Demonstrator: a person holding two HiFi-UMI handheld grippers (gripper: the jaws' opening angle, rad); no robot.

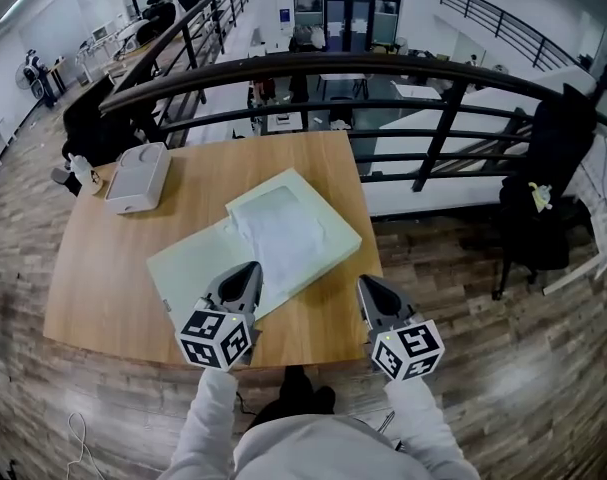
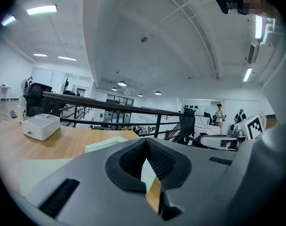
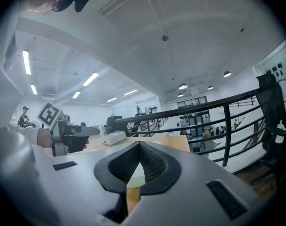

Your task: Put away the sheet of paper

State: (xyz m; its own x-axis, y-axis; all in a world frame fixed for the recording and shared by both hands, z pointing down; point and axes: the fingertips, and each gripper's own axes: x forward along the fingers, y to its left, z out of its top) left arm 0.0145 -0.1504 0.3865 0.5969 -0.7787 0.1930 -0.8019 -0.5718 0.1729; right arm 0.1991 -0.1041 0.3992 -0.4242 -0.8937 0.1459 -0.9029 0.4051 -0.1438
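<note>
A white sheet of paper lies crumpled on a pale green folder in the middle of the wooden table. The folder's right half lies at an angle over the flat left flap. My left gripper hovers over the folder's front edge, just below the paper, with its jaws shut and nothing between them. My right gripper hangs near the table's front right corner, beside the folder, also shut and empty. The left gripper view shows the folder low on the left.
A white box-shaped device sits at the table's back left, also seen in the left gripper view. A black railing runs behind the table. A black chair stands at the right on the wooden floor.
</note>
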